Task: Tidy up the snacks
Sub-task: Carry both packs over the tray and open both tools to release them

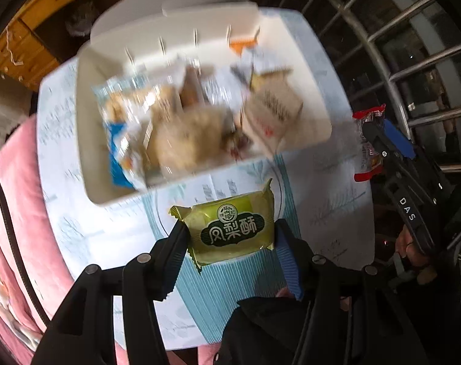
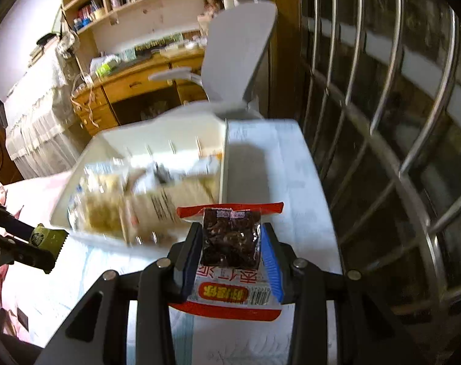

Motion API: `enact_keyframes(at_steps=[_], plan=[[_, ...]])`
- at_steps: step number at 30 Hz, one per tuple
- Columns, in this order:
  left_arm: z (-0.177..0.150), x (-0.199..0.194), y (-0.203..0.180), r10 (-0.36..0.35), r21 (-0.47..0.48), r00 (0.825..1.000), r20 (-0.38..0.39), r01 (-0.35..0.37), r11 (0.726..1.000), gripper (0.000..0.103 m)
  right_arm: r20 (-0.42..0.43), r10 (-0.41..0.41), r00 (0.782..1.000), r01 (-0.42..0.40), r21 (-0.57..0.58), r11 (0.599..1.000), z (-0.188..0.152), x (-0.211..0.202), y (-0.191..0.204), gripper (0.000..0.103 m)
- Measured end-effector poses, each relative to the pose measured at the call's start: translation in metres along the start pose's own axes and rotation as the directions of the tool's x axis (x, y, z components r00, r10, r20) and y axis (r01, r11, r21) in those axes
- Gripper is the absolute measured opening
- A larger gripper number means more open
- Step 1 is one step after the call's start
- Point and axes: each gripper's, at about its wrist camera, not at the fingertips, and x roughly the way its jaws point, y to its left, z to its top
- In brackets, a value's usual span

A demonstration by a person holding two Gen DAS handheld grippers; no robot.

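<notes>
My left gripper (image 1: 230, 234) is shut on a green pineapple-cake packet (image 1: 230, 228) and holds it above the table, just in front of the white storage box (image 1: 87, 152). The box holds several wrapped snacks (image 1: 188, 115). My right gripper (image 2: 230, 237) is shut on a red-and-white packet of dark dried fruit (image 2: 230, 240), held near the box's right front corner (image 2: 223, 176). The right gripper also shows in the left wrist view (image 1: 373, 140) with its red packet (image 1: 367, 146). The left gripper with the green packet (image 2: 47, 238) shows at the left of the right wrist view.
The box stands on a small table with a white and blue patterned cloth (image 1: 321, 188). A pink bedcover (image 1: 14, 188) lies to the left. A white chair (image 2: 236, 54) and a wooden desk (image 2: 133, 91) stand behind the table. A metal window grille (image 2: 382, 91) runs along the right.
</notes>
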Motion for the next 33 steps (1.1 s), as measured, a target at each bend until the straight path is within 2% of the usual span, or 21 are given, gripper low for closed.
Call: enact_keyframes(at_steps=[4, 8, 11, 13, 14, 15, 16, 17, 20, 23, 26, 33], plan=[[0.013, -0.025, 0.009, 0.033, -0.017, 0.996, 0.081, -0.032, 0.999, 0.055, 0.057, 0.013, 0.998, -0.012, -0.02, 1.0, 0.029, -0.009, 0.01, 0.039], [0.027, -0.044, 0.024, 0.069, -0.044, 0.985, 0.157, -0.062, 0.997, 0.055, 0.114, 0.052, 0.992, -0.048, -0.042, 0.998, 0.054, -0.012, 0.025, 0.039], [0.039, -0.057, 0.037, 0.084, -0.079, 0.969, 0.23, -0.068, 0.995, 0.056, 0.133, 0.075, 0.988, -0.067, -0.059, 0.996, 0.069, -0.009, 0.041, 0.039], [0.043, -0.064, 0.042, 0.082, -0.115, 0.956, 0.281, -0.051, 0.992, 0.059, 0.126, 0.108, 0.986, -0.106, -0.022, 0.994, 0.078, -0.008, 0.046, 0.039], [0.044, -0.066, 0.044, 0.074, -0.121, 0.951, 0.299, -0.039, 0.992, 0.061, 0.12, 0.129, 0.984, -0.13, 0.001, 0.992, 0.082, -0.007, 0.048, 0.039], [0.044, -0.067, 0.045, 0.069, -0.124, 0.948, 0.311, -0.032, 0.992, 0.074, 0.11, 0.142, 0.984, -0.145, 0.019, 0.989, 0.085, -0.005, 0.05, 0.039], [0.043, -0.07, 0.047, 0.072, -0.136, 0.945, 0.32, -0.03, 0.99, 0.083, 0.101, 0.142, 0.985, -0.145, 0.024, 0.989, 0.088, -0.003, 0.052, 0.04], [0.041, -0.071, 0.047, 0.079, -0.142, 0.943, 0.322, -0.034, 0.989, 0.084, 0.086, 0.139, 0.987, -0.142, 0.026, 0.99, 0.089, -0.001, 0.055, 0.04], [0.03, -0.078, 0.047, 0.083, -0.138, 0.938, 0.336, -0.038, 0.99, 0.084, 0.064, 0.159, 0.985, -0.16, 0.014, 0.987, 0.091, -0.004, 0.065, 0.041], [0.013, -0.088, 0.047, 0.086, -0.137, 0.933, 0.35, -0.039, 0.99, 0.084, 0.054, 0.145, 0.988, -0.146, 0.024, 0.989, 0.088, -0.011, 0.072, 0.051], [-0.008, -0.097, 0.046, 0.095, -0.137, 0.924, 0.369, -0.047, 0.989, 0.084, 0.054, 0.134, 0.99, -0.136, 0.046, 0.99, 0.078, -0.025, 0.075, 0.053], [-0.082, -0.11, 0.045, 0.087, -0.141, 0.904, 0.418, -0.03, 0.99, 0.084, 0.032, 0.102, 0.994, -0.105, 0.099, 0.99, 0.037, -0.063, 0.083, 0.058]])
